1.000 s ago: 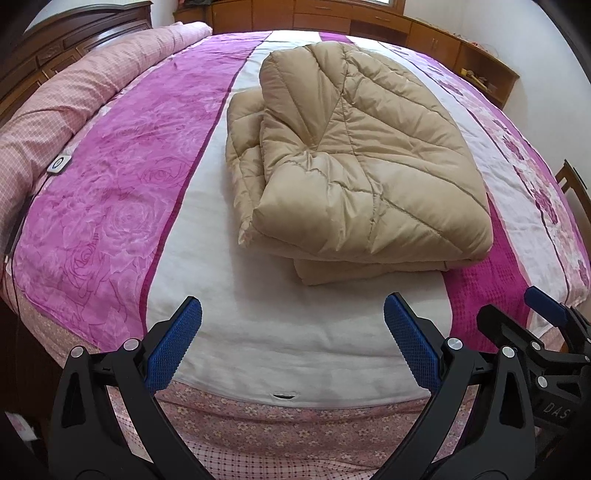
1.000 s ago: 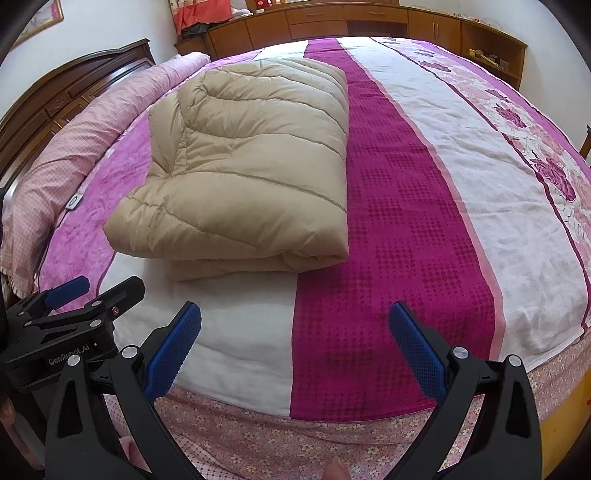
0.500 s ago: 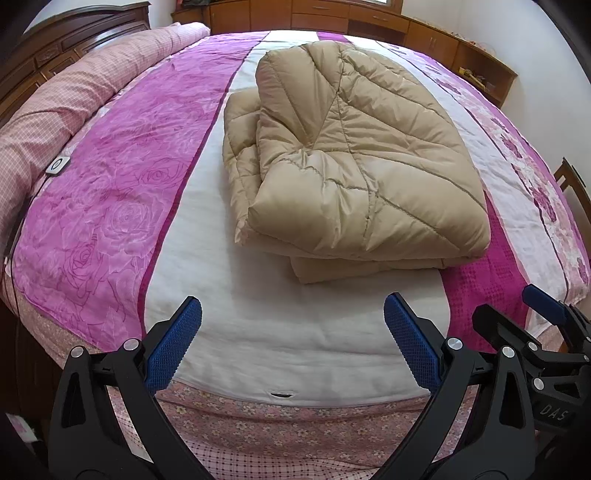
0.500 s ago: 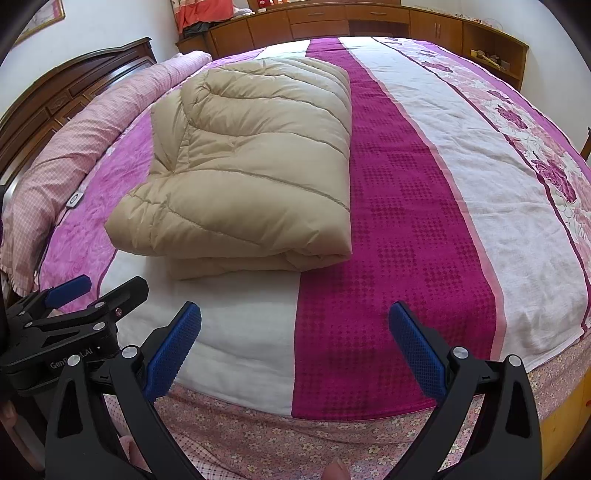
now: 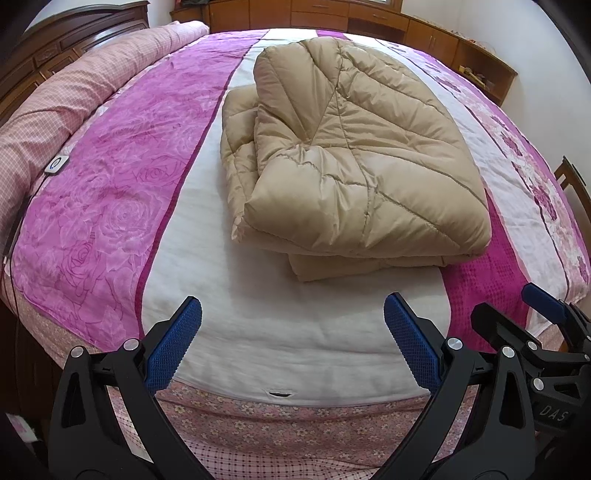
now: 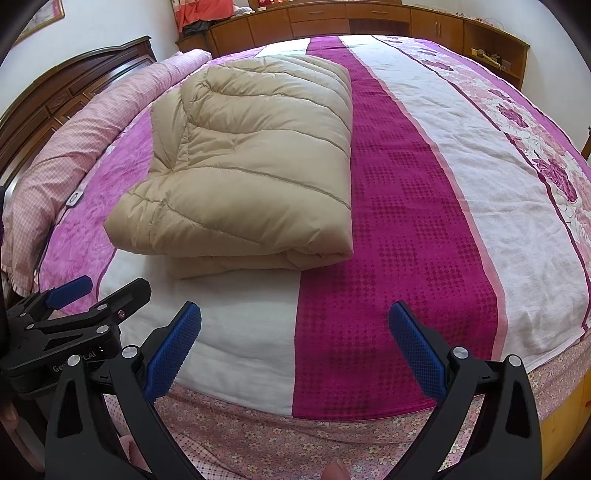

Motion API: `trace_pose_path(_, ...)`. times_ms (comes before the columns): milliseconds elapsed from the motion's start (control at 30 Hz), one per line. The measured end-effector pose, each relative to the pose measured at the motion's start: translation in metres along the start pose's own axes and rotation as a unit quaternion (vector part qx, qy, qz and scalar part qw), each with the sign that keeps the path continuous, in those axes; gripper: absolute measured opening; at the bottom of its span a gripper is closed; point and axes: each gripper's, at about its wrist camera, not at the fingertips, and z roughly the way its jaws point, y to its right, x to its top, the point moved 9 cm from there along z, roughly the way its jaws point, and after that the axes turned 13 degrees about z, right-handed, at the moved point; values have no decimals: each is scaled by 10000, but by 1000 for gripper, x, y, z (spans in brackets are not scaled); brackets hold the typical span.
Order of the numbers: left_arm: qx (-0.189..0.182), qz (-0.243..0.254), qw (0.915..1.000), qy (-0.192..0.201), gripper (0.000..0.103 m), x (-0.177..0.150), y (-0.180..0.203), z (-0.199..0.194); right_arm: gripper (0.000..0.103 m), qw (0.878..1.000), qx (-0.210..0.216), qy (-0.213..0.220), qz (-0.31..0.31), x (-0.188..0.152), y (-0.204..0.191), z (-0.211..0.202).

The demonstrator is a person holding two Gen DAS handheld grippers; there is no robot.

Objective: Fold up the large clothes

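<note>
Left wrist view, garment: beige quilted down coat (image 5: 351, 166) lies folded in a thick stack on the bed (image 5: 258, 332), mostly on the white stripe, its right edge over the magenta stripe
Left wrist view, left gripper (image 5: 293, 321): jaws spread wide, nothing between the blue pads (image 5: 173, 343); it hovers over the near edge of the bed, apart from the coat, which lies ahead and slightly right of the gap
Left wrist view, right gripper (image 5: 532, 332): seen at the lower right edge, beside the left one; whether it is wide or closed cannot be told from here
Left wrist view, surroundings: pink checked pillow roll (image 5: 55, 107) along the left side, wooden headboard (image 5: 74, 33) behind it, small white controller (image 5: 56, 165) on the purple rose stripe

Right wrist view, garment: folded coat (image 6: 251, 162) sits ahead and left of the gap, its rounded fold edge facing the camera
Right wrist view, right gripper (image 6: 295, 325): jaws wide, empty, over the white and magenta stripes near the bed's edge, not touching the coat
Right wrist view, left gripper (image 6: 81, 302): at lower left, close beside the coat's near corner, apart from it
Right wrist view, background: wooden cabinets (image 6: 332, 18) along the far wall
</note>
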Motion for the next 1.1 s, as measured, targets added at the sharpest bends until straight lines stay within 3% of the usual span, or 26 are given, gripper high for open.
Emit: trace_pose_path(1100,-42,13,10000,-86,98,-4,1,5,97,10000,-1,-29,0,-2,1,3)
